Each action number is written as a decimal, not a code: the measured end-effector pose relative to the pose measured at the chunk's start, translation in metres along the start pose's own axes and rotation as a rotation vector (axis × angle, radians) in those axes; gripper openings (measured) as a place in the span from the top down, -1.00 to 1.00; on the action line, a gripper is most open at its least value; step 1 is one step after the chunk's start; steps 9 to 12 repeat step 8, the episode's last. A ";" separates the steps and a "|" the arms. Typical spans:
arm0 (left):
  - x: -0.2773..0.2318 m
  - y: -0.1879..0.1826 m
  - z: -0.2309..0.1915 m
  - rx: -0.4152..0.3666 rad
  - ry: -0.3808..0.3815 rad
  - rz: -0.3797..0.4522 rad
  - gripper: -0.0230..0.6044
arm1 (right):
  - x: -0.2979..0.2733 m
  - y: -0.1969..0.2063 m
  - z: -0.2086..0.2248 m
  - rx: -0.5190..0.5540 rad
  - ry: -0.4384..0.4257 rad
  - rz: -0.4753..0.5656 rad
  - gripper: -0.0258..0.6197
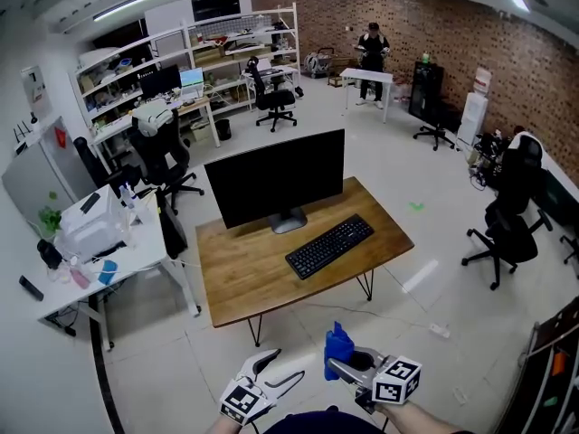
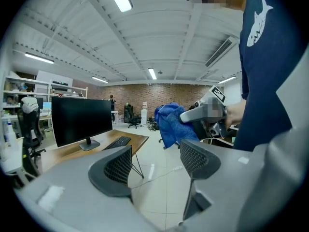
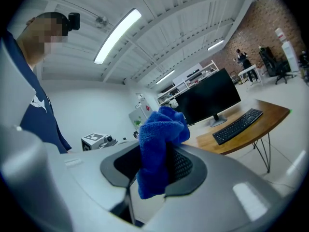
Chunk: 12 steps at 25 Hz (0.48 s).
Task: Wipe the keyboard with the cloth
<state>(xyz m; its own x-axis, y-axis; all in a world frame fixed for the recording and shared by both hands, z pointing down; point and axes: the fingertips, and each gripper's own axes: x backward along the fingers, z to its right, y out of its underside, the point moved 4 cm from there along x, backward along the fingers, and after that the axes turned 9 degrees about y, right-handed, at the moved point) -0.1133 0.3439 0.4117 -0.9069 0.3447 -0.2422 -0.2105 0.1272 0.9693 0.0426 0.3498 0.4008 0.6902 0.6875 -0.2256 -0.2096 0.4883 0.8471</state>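
The right claw (image 3: 155, 167) is clenched on the blue cloth (image 3: 159, 139), which bunches between its jaws, bulging above them and hanging a little below. The left claw (image 2: 155, 161) is released: its jaws stand apart with nothing between them. From the head view, both claws are held at the near edge of the scene, the left one just beside the right, over the pale floor (image 1: 434, 315) and well apart from the bench (image 1: 240, 283). The black keyboard (image 1: 329, 246) lies on the right part of the wooden bench, set at an angle, just beside the foot of the monitor (image 1: 276, 177) that stands toward the far edge. The cloth is well apart from the keyboard, on its near side. To the right of the bench stands a black chair (image 1: 505, 229), and a person (image 1: 372, 48) stands by a white table at the far brick wall.
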 end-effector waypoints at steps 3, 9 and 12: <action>0.025 0.005 0.006 -0.003 0.004 0.008 -0.05 | -0.006 0.007 -0.023 -0.009 -0.004 0.011 0.48; 0.054 0.019 0.005 -0.003 0.022 0.013 -0.05 | -0.022 0.012 -0.055 0.012 0.003 0.037 0.48; 0.054 0.019 0.005 -0.003 0.022 0.013 -0.05 | -0.022 0.012 -0.055 0.012 0.003 0.037 0.48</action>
